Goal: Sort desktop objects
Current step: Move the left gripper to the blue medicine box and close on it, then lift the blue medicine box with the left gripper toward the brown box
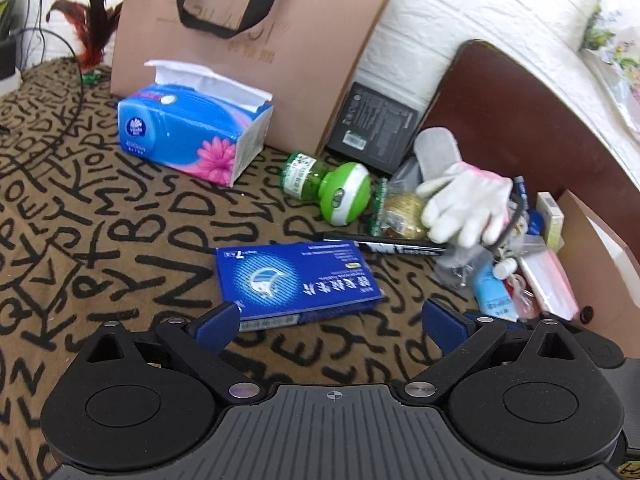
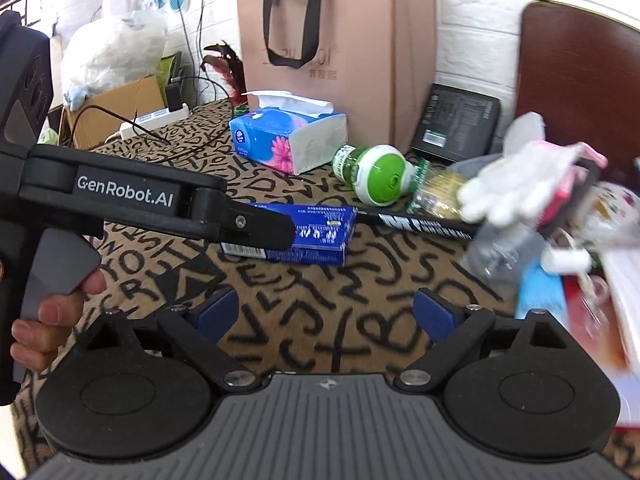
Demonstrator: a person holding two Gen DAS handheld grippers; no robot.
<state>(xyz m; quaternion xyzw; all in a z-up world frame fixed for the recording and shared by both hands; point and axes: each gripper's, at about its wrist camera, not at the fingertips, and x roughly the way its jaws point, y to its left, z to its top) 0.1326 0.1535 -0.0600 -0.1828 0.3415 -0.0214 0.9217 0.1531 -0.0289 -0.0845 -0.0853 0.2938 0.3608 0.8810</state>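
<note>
A flat blue medicine box (image 1: pixel 298 280) lies on the letter-patterned cloth (image 1: pixel 100 216), just ahead of my left gripper (image 1: pixel 332 320), which is open and empty with its left finger by the box's near corner. My right gripper (image 2: pixel 326 314) is open and empty over bare cloth (image 2: pixel 340 296). The box also shows in the right wrist view (image 2: pixel 316 232), partly behind the left gripper's body (image 2: pixel 132 196). A green-capped bottle (image 1: pixel 328 184), a black pen (image 1: pixel 384 245), a snack packet (image 1: pixel 402 212) and a white glove (image 1: pixel 466 204) lie behind.
A blue tissue pack (image 1: pixel 192 132) and a tan paper bag (image 1: pixel 256 52) stand at the back. A black box (image 1: pixel 372 128) leans on the wall. A heap of small items (image 1: pixel 516 280) lies at right by a dark wooden board (image 1: pixel 520 120). Cables (image 2: pixel 160 128) lie far left.
</note>
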